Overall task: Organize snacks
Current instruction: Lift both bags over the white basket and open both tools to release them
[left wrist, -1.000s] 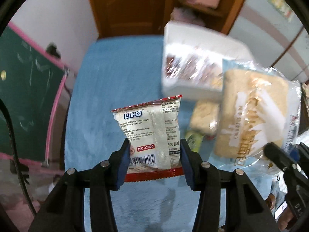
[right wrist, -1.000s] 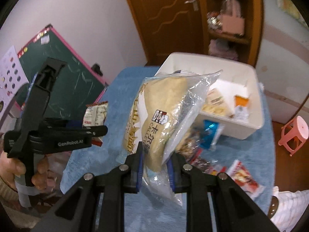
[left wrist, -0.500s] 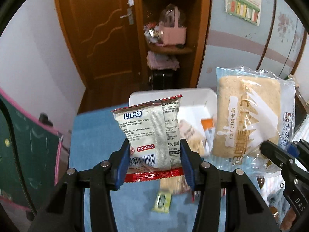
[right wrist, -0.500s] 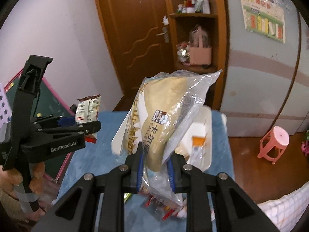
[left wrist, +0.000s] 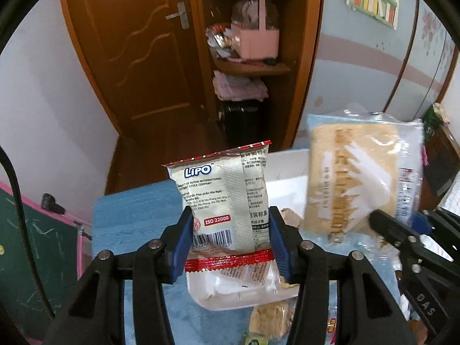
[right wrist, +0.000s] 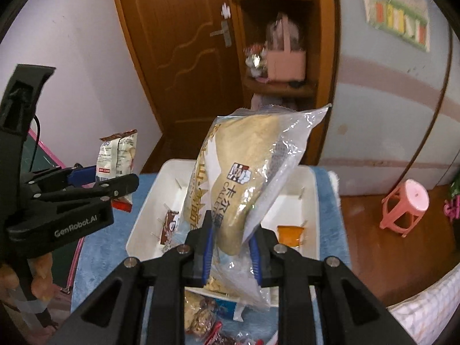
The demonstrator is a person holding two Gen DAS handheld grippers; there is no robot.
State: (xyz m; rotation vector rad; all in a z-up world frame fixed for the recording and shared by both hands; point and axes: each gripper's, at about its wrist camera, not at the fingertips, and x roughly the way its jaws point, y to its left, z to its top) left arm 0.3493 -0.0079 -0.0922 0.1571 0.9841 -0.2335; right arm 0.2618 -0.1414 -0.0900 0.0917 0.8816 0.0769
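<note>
Snacks [left wrist: 224, 198] in both tools [left wrist: 230, 241]

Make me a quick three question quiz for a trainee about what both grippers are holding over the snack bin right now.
1. True or false: the left gripper is shut on the Lipo packet.
2. What does the right gripper hold? A) bread bag B) orange sachet C) nothing
3. Fill in: the white bin sits on a ____ cloth.

Key: 1 true. 2 A, the bread bag. 3 blue.
</note>
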